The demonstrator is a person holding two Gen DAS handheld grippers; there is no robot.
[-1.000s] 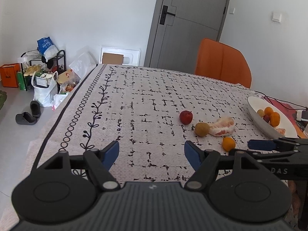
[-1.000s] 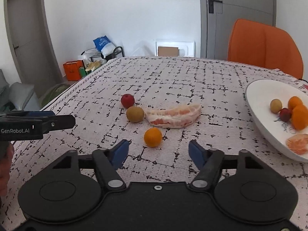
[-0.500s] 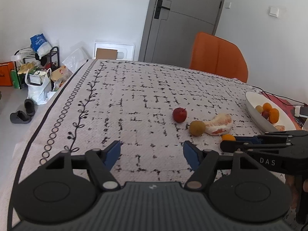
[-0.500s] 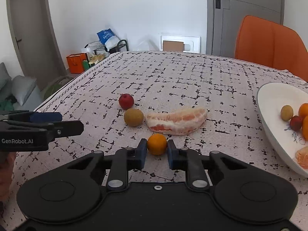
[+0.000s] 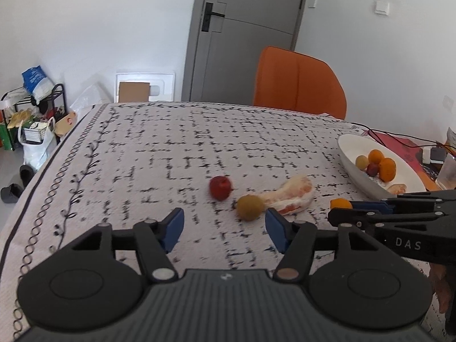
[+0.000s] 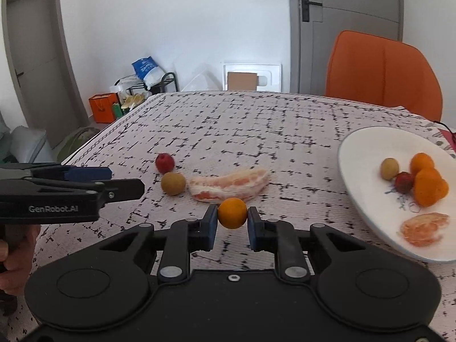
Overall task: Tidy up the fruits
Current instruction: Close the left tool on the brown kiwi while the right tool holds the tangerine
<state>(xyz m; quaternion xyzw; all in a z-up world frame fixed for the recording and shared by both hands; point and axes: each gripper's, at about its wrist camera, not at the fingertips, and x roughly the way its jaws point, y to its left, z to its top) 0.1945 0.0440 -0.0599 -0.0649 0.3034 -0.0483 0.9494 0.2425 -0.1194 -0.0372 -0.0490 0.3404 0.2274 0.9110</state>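
Observation:
My right gripper point(image 6: 232, 213) is shut on a small orange point(image 6: 232, 213), held just above the patterned tablecloth in front of a peeled pomelo wedge point(image 6: 228, 183). Left of the wedge lie a brown round fruit point(image 6: 173, 183) and a red fruit point(image 6: 164, 163). A white plate point(image 6: 362, 154) at the right holds several fruits and a citrus piece. My left gripper point(image 5: 223, 228) has its jaws closing with nothing between them. The brown fruit point(image 5: 250, 207) lies just beyond its right finger, the red fruit point(image 5: 220, 187) a little farther.
An orange chair point(image 5: 296, 79) stands at the table's far side before a grey door. Cables and small devices point(image 5: 427, 154) lie beyond the plate. Bags, a rack and slippers crowd the floor at the left point(image 5: 34, 131), past the table's left edge.
My right gripper closed on the small orange and lifted it slightly. My left gripper moved forward and right toward the brown and red fruits, and its jaws narrowed.

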